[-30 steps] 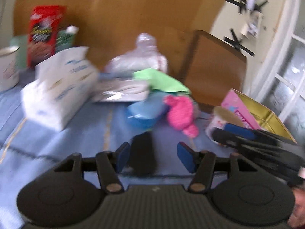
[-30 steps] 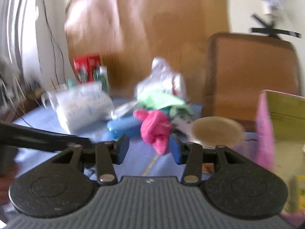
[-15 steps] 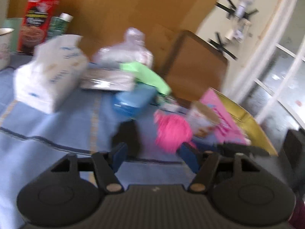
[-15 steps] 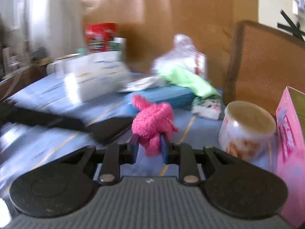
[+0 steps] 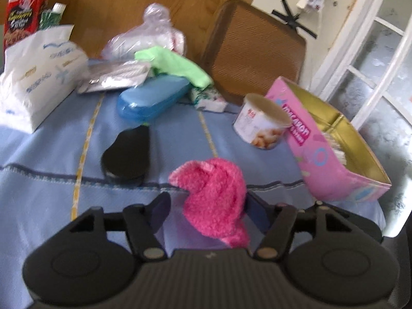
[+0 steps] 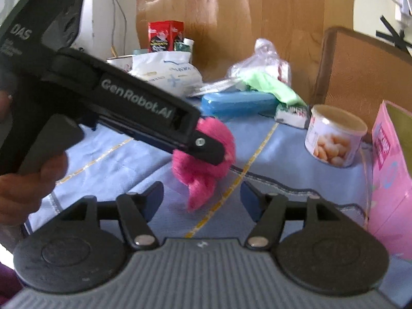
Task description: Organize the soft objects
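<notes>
A fluffy pink sock (image 5: 215, 195) lies between the open fingers of my left gripper (image 5: 207, 209), near the front of the blue tablecloth (image 5: 51, 154). In the right wrist view the left gripper's body (image 6: 144, 110) reaches across from the left with the pink sock (image 6: 206, 172) at its tip. My right gripper (image 6: 202, 199) is open and empty, just in front of the sock. A green cloth (image 5: 175, 67) lies on the pile at the back.
A black case (image 5: 127, 153) and a blue case (image 5: 152, 97) lie mid-table. A white tissue pack (image 5: 38, 77) is at left. A snack tub (image 5: 261, 121) and an open pink box (image 5: 329, 139) stand at right. A brown chair back (image 5: 255, 51) is behind.
My right gripper was shut on the pink sock half a second ago and has opened and let it go. The sock now sits between my left gripper's fingers.
</notes>
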A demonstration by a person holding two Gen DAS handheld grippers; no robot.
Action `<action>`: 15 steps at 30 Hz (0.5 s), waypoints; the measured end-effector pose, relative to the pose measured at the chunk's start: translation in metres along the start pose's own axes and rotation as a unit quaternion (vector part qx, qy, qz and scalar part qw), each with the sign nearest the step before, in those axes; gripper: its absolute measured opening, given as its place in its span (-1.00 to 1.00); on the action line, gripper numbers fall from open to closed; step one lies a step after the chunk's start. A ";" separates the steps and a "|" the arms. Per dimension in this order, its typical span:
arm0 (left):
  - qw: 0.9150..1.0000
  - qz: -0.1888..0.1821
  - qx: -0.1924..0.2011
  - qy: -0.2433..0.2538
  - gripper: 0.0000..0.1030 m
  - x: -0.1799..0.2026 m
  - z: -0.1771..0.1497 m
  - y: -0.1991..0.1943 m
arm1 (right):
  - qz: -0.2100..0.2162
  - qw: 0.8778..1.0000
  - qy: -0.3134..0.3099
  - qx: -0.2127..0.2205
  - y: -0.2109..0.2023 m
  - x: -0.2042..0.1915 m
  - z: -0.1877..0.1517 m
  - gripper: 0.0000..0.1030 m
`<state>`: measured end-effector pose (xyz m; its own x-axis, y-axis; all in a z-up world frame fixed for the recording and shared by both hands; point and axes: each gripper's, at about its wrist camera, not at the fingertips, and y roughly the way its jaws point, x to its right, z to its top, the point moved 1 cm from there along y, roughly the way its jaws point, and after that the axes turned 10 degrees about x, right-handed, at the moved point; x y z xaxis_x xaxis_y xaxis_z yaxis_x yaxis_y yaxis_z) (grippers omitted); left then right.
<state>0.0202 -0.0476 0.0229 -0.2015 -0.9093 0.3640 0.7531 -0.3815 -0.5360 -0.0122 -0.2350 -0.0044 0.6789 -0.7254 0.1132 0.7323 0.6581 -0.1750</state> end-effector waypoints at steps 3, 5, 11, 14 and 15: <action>1.000 -0.001 -0.006 -0.003 0.22 0.001 0.000 0.003 | 0.000 1.000 0.013 -0.005 0.008 0.004 0.001 0.34; 1.000 0.001 -0.002 0.004 0.17 0.003 0.001 0.003 | -0.001 1.000 0.019 -0.004 0.010 0.005 0.002 0.37; 1.000 -0.004 0.003 0.001 0.18 0.001 0.000 0.000 | -0.006 0.999 0.033 -0.014 0.022 0.005 0.005 0.37; 1.000 -0.005 0.016 0.005 0.25 -0.002 0.002 -0.005 | -0.008 0.999 0.034 -0.013 0.024 0.004 0.005 0.40; 1.000 -0.005 0.020 0.005 0.27 -0.003 0.002 -0.007 | -0.008 0.999 0.034 -0.012 0.024 0.004 0.004 0.41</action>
<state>0.0171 -0.0419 0.0271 -0.2158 -0.9072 0.3611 0.7755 -0.3839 -0.5012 0.0089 -0.2215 -0.0047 0.6617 -0.7481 0.0497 0.7408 0.6421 -0.1973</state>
